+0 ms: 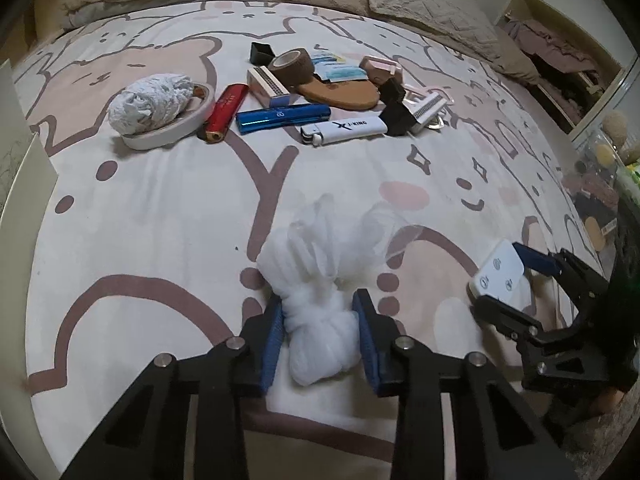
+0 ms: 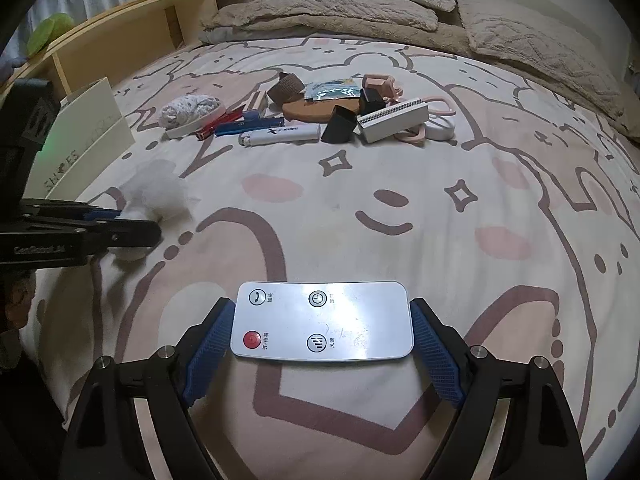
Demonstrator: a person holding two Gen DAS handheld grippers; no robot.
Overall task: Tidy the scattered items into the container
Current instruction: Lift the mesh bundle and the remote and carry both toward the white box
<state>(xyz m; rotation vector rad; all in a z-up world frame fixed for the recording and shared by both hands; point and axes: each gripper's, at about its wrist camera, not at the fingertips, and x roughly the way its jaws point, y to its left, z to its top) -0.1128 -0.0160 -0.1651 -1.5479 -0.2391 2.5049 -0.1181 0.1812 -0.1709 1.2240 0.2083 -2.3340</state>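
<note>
A bed [image 2: 360,216] with a cartoon-bear printed cover fills both views, with beige quilted blankets [image 2: 360,12] bunched along its far edge and a wooden headboard shelf [image 2: 140,32] at far left in the right wrist view. A broad stretch of bare cover lies between the grippers at the near edge and the clutter farther back, so the middle of the bed is open.

At the bed's left edge stands a cream cardboard box [image 2: 92,136], its flap raised, printed with lettering along its side.

The left gripper [image 1: 318,332] tilts steeply down onto the cover near the front edge, its blue pads closed against the knotted end of a white mesh bundle [image 1: 320,280], which puffs out ahead of the fingers. The right gripper [image 2: 320,344] also angles down, just to the right of the left one, its jaws spread wide and its pads set against the two short ends of a white remote control [image 2: 322,320] that lies flat, buttons up.

The scattered pile sits well apart from both, toward the blankets: a white lint comb [image 2: 392,118], a cork insole [image 1: 340,94], a white lighter [image 1: 344,130], a blue bar [image 1: 282,117], a red lighter [image 1: 224,112], a roll of white tape holding a crumpled cloth [image 1: 168,110], a brown bandage roll [image 1: 290,64], black plastic caps [image 2: 340,124] and foil sachets [image 2: 332,90].
</note>
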